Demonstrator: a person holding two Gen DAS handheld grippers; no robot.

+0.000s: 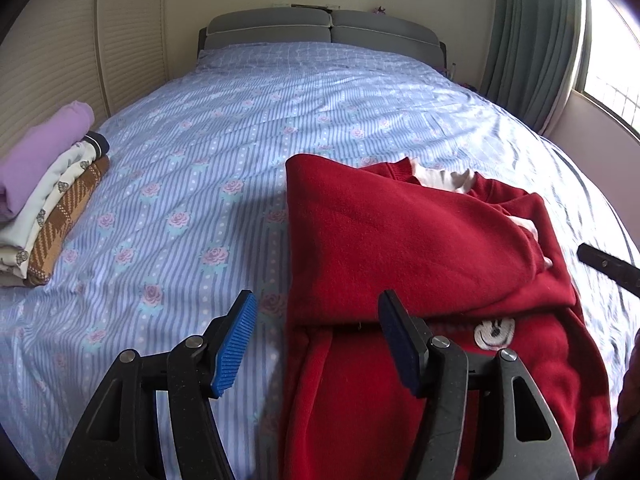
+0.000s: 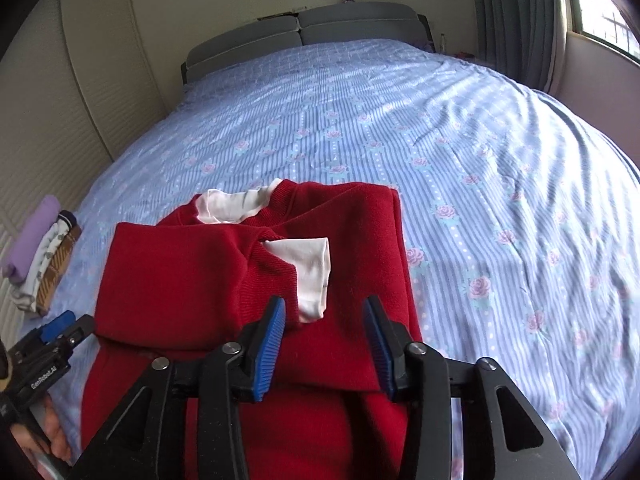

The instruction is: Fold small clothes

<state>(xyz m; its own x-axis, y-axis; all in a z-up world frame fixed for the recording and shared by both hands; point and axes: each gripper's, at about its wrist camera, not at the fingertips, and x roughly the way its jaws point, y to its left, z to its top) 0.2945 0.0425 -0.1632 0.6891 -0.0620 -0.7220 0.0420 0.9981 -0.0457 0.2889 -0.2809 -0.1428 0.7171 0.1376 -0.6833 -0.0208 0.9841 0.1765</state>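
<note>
Only left wrist view shows cartoon patch (image 1: 494,332) on sweater (image 1: 400,240).

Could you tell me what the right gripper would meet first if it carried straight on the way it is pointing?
Most likely the red sweater: the open right gripper points down at its folded sleeve, near the white cuff. Depth is hard to judge.

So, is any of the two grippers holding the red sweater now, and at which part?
Nothing is held. The left gripper and right gripper are both open above the red sweater.
</note>
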